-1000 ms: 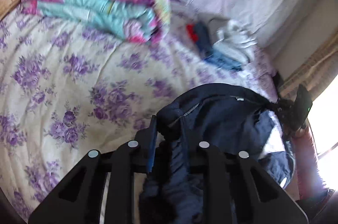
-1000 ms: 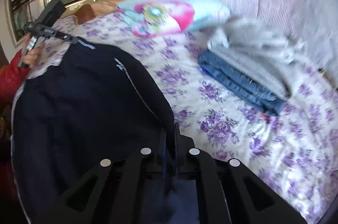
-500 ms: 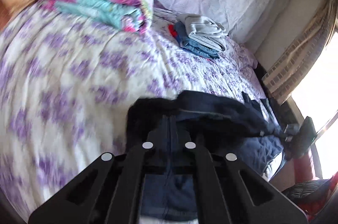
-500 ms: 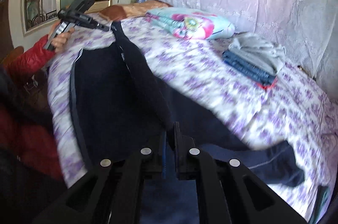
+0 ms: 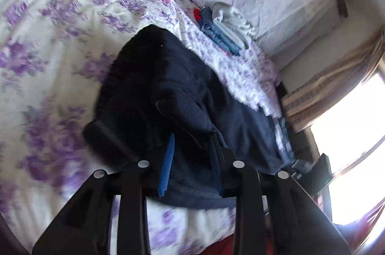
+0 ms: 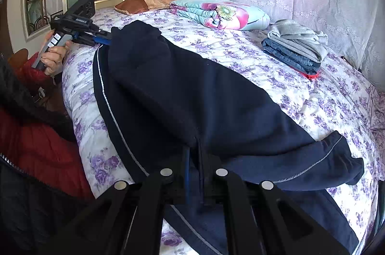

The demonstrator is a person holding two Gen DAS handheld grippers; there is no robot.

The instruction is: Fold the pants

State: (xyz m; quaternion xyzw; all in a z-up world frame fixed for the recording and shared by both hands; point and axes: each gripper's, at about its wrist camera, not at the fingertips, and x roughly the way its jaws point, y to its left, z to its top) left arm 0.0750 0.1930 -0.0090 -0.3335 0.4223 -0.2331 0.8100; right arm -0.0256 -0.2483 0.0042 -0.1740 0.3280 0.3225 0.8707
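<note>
Navy pants (image 6: 192,91) across floral bedspread (image 6: 300,91), left gripper (image 5: 191,158) spread wide around cloth, right gripper (image 6: 193,153) pinched onto pants at frame bottom

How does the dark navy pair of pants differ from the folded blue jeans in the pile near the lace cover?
The dark navy pants lie spread long across the floral bedspread, only partly folded; the folded blue jeans form a compact rectangle. The pants are almost black with pale piping; the jeans are lighter denim. The right gripper grips the pants; nothing grips the jeans, and a grey garment lies on them. Both rest on the bed.
</note>
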